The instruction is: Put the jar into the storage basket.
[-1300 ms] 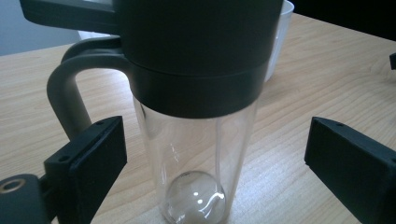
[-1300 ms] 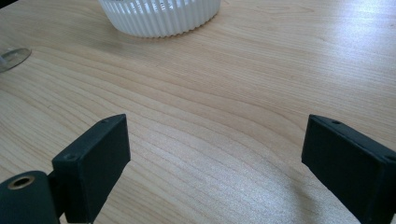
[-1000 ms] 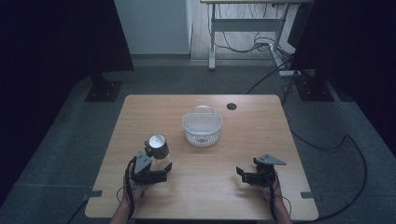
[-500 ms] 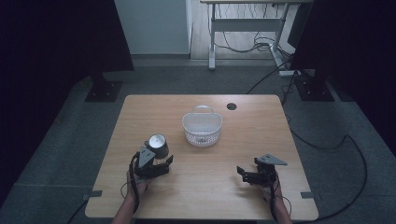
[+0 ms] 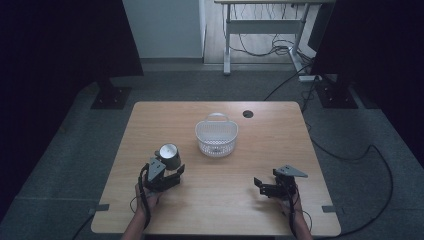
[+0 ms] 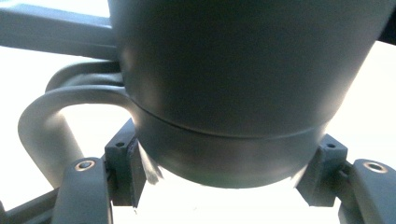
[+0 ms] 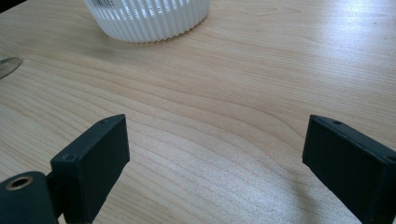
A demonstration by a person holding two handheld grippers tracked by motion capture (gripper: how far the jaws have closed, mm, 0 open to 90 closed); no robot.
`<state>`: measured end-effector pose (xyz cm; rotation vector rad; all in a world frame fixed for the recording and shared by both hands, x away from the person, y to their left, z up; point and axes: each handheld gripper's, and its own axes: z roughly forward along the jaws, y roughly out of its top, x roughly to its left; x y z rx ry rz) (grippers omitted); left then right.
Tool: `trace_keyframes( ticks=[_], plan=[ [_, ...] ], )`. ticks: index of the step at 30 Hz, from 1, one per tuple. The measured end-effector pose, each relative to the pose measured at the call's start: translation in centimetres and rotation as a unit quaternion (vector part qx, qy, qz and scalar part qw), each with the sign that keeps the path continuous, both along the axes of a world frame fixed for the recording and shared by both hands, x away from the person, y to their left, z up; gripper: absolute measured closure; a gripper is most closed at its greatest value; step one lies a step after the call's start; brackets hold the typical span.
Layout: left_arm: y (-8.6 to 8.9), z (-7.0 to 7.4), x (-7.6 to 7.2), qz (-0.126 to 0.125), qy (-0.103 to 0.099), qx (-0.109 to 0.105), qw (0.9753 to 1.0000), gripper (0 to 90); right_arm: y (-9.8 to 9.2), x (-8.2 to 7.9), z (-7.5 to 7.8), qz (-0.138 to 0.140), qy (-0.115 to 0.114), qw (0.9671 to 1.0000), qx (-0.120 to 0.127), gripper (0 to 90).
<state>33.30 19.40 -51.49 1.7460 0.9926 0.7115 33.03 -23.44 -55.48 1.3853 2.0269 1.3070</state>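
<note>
1. I take the white plastic basket (image 5: 216, 138) as my landmark; it sits near the middle of the wooden table (image 5: 280, 150), its handle on the far side.
2. My left gripper (image 5: 167, 174) is on the near-left side of the basket, and its jaws are clamped on a dark grey mug (image 5: 169, 155).
3. In the left gripper view the mug (image 6: 233, 88) sits right up against the camera. The two black jaws press its lower body from either side, and its curved handle (image 6: 51, 116) loops out to the left of that view.
4. From the high view the mug leans, its pale open mouth turned up and away from the basket. It lies apart from the basket, to the near-left of it.
5. I cannot tell whether the mug's base touches the table or is lifted off it.
6. My right gripper (image 5: 265, 186) is near and to the right of the basket, well apart from it, low over the table.
7. Its jaws stand wide apart with nothing between them. In the right gripper view bare wood grain shows in the gap, with the basket's ribbed wall (image 7: 149, 18) farther off.
8. A small dark round hole (image 5: 248, 113) lies in the tabletop just beyond the basket, to the far-right of it.
</note>
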Motion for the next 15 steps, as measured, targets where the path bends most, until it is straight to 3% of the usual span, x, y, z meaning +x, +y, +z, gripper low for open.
trace_keyframes(
  ticks=[15],
  plan=[
    [0.01, -0.01, 0.19, 0.010, -0.003, -0.006, 0.9999, 30.5, -0.02, -0.01, 0.00, -0.002, 0.000, 1.0000, 0.001, 7.5]
  ],
)
